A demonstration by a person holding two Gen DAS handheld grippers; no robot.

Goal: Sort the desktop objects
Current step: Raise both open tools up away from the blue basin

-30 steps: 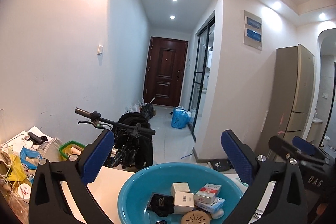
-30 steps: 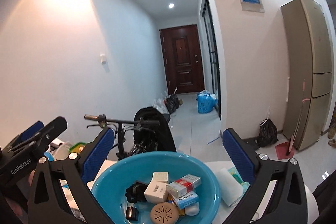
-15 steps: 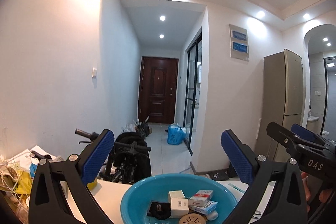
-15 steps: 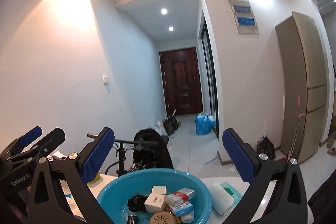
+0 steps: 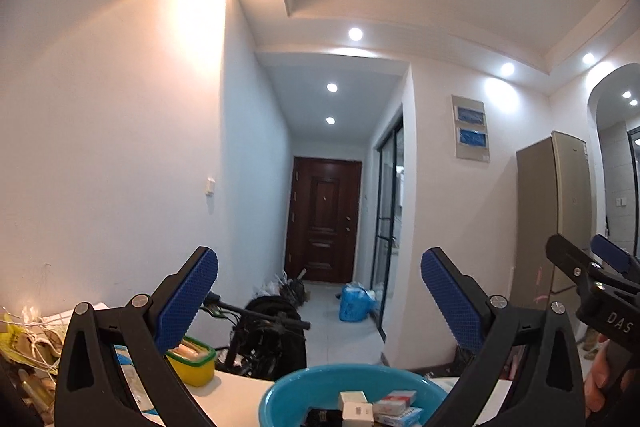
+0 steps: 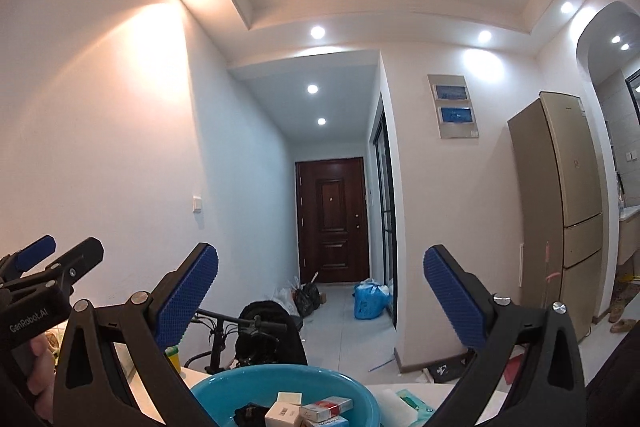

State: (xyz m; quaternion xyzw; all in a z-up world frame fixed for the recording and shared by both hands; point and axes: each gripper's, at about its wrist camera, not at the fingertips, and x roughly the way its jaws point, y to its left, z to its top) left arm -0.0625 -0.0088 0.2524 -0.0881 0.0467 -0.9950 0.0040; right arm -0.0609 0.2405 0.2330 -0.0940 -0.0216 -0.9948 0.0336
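Observation:
A blue basin (image 5: 288, 391) sits on the white table at the bottom of the left wrist view and holds several small boxes (image 5: 394, 398) and a black item. It also shows in the right wrist view (image 6: 224, 385) with white and red boxes (image 6: 326, 405). My left gripper (image 5: 319, 297) is open and empty, raised above and behind the basin. My right gripper (image 6: 321, 295) is open and empty, also raised above it. Each gripper shows at the other view's edge.
A yellow container with a green lid (image 5: 192, 359) and cluttered papers and cables (image 5: 28, 331) stand at the table's left. A white pad and green packet (image 6: 404, 401) lie right of the basin. A bicycle (image 5: 264, 331) stands behind the table, a fridge (image 6: 560, 211) at right.
Both grippers have tilted up and lifted away from the basin; it has slid to the bottom edge of both views. Both stay open and empty.

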